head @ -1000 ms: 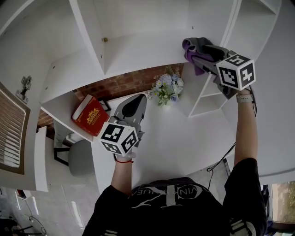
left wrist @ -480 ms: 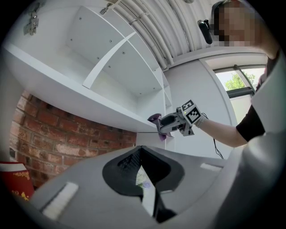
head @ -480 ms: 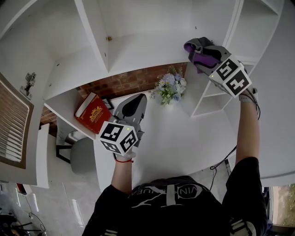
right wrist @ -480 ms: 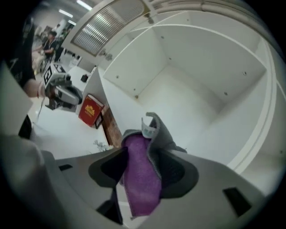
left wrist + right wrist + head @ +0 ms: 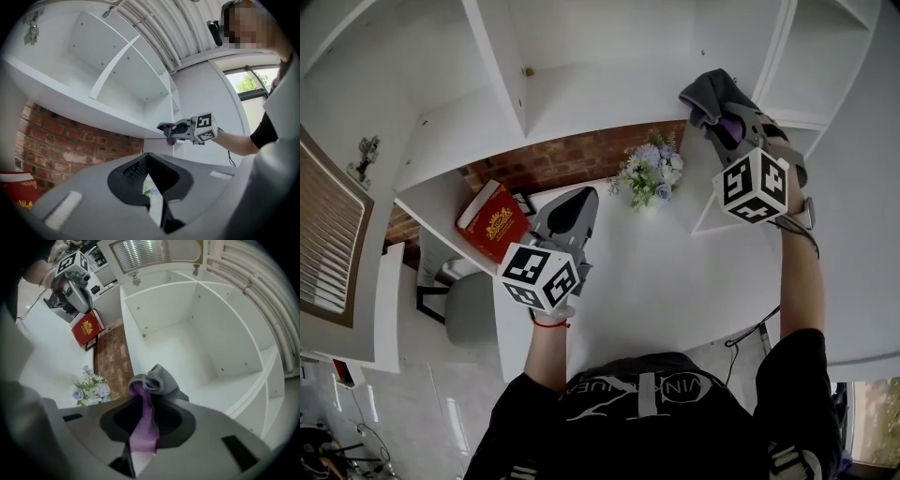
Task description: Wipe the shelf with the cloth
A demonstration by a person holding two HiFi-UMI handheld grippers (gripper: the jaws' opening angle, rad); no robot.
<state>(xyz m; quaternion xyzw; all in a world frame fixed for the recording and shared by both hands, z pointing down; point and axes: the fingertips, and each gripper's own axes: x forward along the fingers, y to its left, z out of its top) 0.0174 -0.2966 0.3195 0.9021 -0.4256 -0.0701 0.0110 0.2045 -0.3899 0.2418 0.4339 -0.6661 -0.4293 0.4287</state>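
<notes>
My right gripper (image 5: 714, 111) is closing its jaws on the bunched grey-and-purple fabric cloth (image 5: 711, 91). The cloth is pinched between them, up at the front edge of the white wall shelf (image 5: 581, 105), at its right end. My left gripper (image 5: 574, 202) hangs lower, over the white table (image 5: 675, 281), jaws nearly together and holding nothing.
</notes>
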